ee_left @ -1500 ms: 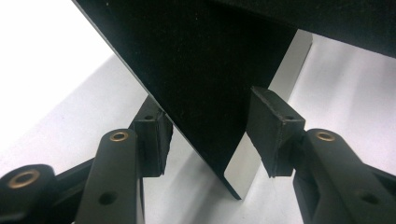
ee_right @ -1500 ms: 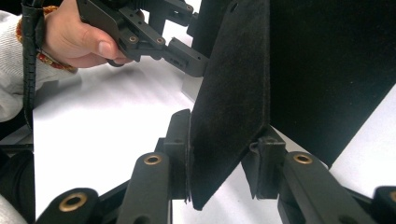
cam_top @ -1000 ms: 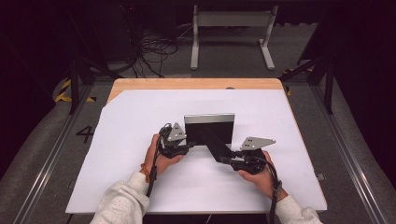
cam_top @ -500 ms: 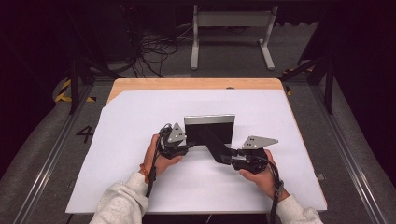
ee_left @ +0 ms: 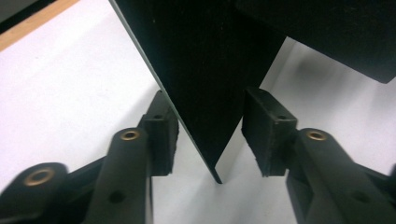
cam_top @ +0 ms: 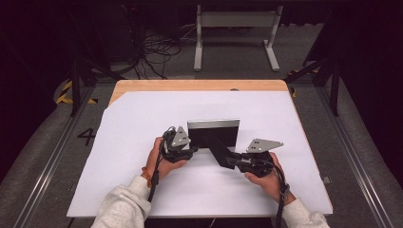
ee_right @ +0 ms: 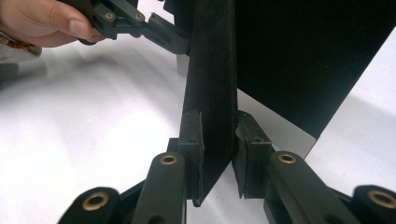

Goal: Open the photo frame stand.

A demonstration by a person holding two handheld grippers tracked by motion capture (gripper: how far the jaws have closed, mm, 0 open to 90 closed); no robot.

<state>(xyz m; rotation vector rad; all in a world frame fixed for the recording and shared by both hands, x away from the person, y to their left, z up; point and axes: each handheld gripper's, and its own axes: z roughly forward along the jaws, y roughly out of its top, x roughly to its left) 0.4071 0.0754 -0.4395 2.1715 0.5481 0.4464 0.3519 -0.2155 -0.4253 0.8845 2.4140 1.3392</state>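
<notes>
Picture frame (cam_top: 214, 133) stood upright mid-sheet, nearer the tabletop's (cam_top: 142, 86) far edge. Back prop (ee_right: 212, 70) pinched by right gripper (ee_right: 218, 154), just closing. Left gripper (ee_left: 208, 135), just widening, straddles frame's corner untouched. Release remains.

Left gripper (ee_left: 210, 135) looser, right gripper (ee_right: 218, 154) tighter

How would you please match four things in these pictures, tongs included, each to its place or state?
1 left tongs
2 right tongs
3 black panel
4 white sheet

A covers the tabletop
B gripping the black prop
C stands upright
D open, astride the panel's corner

Pairs: 1-D, 2-B, 3-C, 4-A.
The left tongs have just been opening around the corner, and the right tongs closing on the prop.
</notes>
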